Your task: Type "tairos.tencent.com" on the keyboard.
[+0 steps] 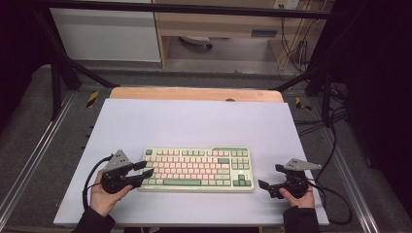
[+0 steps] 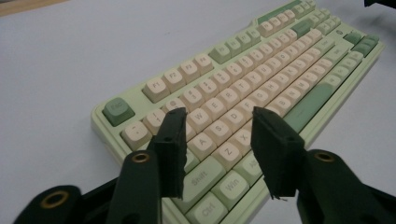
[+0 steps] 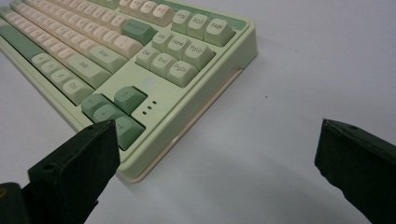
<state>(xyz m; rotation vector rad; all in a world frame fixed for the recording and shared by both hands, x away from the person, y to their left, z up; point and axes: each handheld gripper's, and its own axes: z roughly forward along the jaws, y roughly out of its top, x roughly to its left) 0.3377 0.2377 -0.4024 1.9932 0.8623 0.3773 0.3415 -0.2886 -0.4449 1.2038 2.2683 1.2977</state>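
Observation:
A pale green keyboard [image 1: 197,170] with cream and green keys lies flat on the white mat, near the front. My left gripper [image 1: 145,169] is at the keyboard's left end, held in a hand. In the left gripper view it [image 2: 218,112] is open, its jaws above the left-hand letter keys of the keyboard [image 2: 280,51] with nothing gripped. My right gripper [image 1: 270,176] is just right of the keyboard, apart from it. In the right gripper view it [image 3: 215,125] is wide open, with the arrow-key corner of the keyboard [image 3: 154,60] ahead of its left jaw.
The white mat [image 1: 194,121] covers a wooden table [image 1: 194,93]. Black cables [image 1: 335,194] trail off the right side. Metal frame rails run along both sides, and a cabinet stands beyond the table's far edge.

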